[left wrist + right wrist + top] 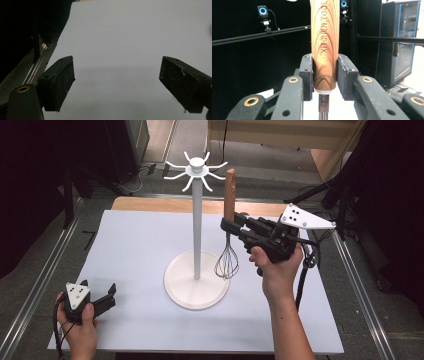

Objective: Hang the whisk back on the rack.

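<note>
The right gripper (pixel 231 226) is clamped on a whisk (pixel 228 236), its jaws pressed against both sides of the lower end of the wooden handle (pixel 324 45), just above the metal collar. In the right gripper view the handle stands upright between the jaws and bears the lettering "KITCHEN TOOL" running along its length. The whisk is held vertical, handle up, with its wire head (pixel 226 263) hanging down near the white round base (pixel 196 290) of a stand; whether the wires touch the base cannot be determined from the high view. The stand's white post (pixel 197 227) rises just to the left of the whisk and carries a crown of curved hooks (pixel 196 170) at its top, level with the top of the handle. The person's right hand (pixel 275 267) grips the tool from the near right. The left gripper (pixel 102 295) sits at the near left corner of the white table surface (pixel 135 245), well apart from the stand, held in the left hand (pixel 80 325). Its jaws are spread wide with nothing between them, as the left gripper view confirms, with bare white surface beneath.
</note>
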A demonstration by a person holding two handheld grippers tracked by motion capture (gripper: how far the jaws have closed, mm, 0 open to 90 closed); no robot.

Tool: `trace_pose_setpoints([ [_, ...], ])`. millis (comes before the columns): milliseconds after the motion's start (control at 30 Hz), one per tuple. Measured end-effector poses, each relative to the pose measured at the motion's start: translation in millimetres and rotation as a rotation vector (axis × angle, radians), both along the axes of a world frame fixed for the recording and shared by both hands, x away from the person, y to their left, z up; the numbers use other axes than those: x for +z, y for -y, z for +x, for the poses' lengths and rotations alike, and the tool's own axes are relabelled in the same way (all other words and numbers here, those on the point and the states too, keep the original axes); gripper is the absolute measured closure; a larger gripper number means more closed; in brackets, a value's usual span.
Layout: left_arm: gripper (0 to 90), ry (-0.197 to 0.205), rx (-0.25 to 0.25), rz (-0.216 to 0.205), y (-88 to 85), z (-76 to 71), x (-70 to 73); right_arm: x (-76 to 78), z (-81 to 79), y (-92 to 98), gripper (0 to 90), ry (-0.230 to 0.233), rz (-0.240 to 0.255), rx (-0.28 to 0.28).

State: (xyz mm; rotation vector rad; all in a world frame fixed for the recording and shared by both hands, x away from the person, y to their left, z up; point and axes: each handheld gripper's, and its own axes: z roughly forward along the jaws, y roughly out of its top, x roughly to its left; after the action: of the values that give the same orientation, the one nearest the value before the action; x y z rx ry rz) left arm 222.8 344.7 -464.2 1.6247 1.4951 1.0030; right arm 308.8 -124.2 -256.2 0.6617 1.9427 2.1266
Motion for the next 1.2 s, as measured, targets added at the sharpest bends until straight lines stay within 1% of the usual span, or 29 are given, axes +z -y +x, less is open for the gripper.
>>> trace_pose_setpoints([
  [133, 13.9, 0.0, -0.001, 0.001, 0.0, 0.1, 0.0, -0.3, 2.4, -1.5, 70.2, -0.006, -0.005, 0.02],
  [300, 13.8, -0.001, 0.0, 0.002, 0.0, 0.1, 0.0, 0.4, 4.5, -4.6, 70.2, -0.014, -0.014, 0.032],
  [433, 13.9, -0.002, 0.0, -0.001, -0.4, 0.4, -0.1, -2.2, 5.5, -7.8, 70.2, 0.003, -0.027, 0.013],
  [500, 13.8, -0.002, 0.0, -0.001, -0.4, 0.4, -0.1, -4.7, 6.1, -10.2, 70.1, 0.005, -0.036, 0.016],
  [600, 13.8, -0.001, -0.002, -0.003, -0.3, 0.1, 0.0, -7.7, 6.9, -11.7, 70.1, 0.013, -0.019, 0.015],
  [700, 13.8, -0.003, -0.002, -0.004, -0.8, 0.3, 0.0, -8.1, 7.2, -12.6, 69.6, 0.021, -0.022, 0.009],
  [767, 13.8, -0.003, 0.0, -0.005, -0.7, 0.7, -0.2, -9.3, 5.5, -12.7, 66.8, 0.03, -0.02, -0.02],
  [800, 13.8, -0.003, -0.001, -0.005, -0.6, 0.7, -0.3, -9.9, 4.2, -12.5, 60.8, 0.028, -0.02, -0.04],
  [833, 13.8, -0.003, -0.002, -0.004, -0.6, 0.6, -0.2, -11.0, 3.4, -11.8, 54.6, 0.035, -0.017, -0.062],
  [867, 13.8, -0.003, 0.0, -0.003, -0.4, 0.6, -0.2, -11.9, 2.6, -11.0, 53.5, 0.039, -0.014, -0.074],
  [900, 13.8, -0.002, 0.0, -0.003, -0.3, 0.7, -0.2, -13.9, 1.1, -8.7, 52.6, 0.051, -0.017, -0.1],
  [1000, 13.8, -0.004, 0.0, 0.0, 0.1, 0.4, -0.1, -19.4, -1.9, -2.4, 44.9, 0.062, -0.016, -0.147],
  [1067, 13.8, -0.004, 0.0, 0.003, 0.2, 0.4, -0.1, -24.9, -2.9, 3.0, 42.6, 0.059, -0.012, -0.197],
  [1133, 13.8, -0.005, 0.0, 0.004, 0.1, 0.4, 0.0, -29.3, -2.6, 9.0, 35.0, 0.028, -0.051, -0.257],
  [1200, 13.9, -0.009, 0.0, 0.004, 0.2, 0.5, 0.1, -34.7, -2.7, 15.6, 29.3, 0.0, -0.084, -0.31],
])
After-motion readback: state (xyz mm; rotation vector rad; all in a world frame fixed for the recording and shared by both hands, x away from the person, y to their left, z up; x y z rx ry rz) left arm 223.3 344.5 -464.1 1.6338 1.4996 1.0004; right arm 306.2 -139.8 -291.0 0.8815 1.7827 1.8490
